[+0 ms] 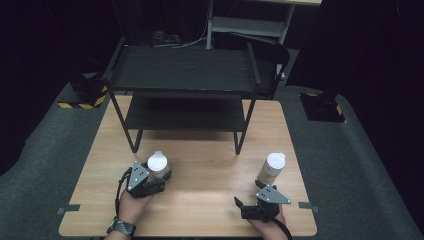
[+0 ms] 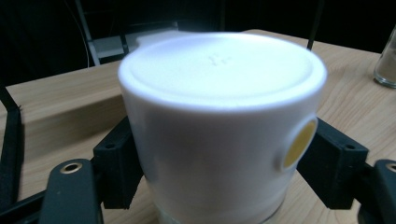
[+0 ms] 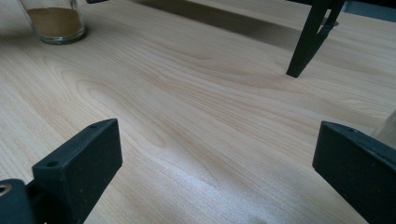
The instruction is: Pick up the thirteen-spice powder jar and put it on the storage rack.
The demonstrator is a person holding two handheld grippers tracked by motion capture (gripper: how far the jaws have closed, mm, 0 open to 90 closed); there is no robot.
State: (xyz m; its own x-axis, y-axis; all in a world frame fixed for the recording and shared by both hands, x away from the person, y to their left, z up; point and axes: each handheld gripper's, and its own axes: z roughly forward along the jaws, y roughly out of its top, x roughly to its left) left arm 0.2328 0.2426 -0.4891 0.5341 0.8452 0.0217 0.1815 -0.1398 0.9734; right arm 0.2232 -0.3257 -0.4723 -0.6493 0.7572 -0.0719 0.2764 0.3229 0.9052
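A glass jar with a white lid stands at the table's front left. My left gripper is shut on it, and its black pads press both sides of the white lid, which carries a yellow dot. A second white-lidded jar stands at the front right. My right gripper is just in front and to the left of that jar, open, with bare wood between its jaws in the right gripper view. The held jar's brown powder shows far off there.
A black two-level rack stands across the back half of the wooden table; one of its legs rises ahead of my right gripper. A person's hands hold both grippers from the near edge. Dark floor surrounds the table.
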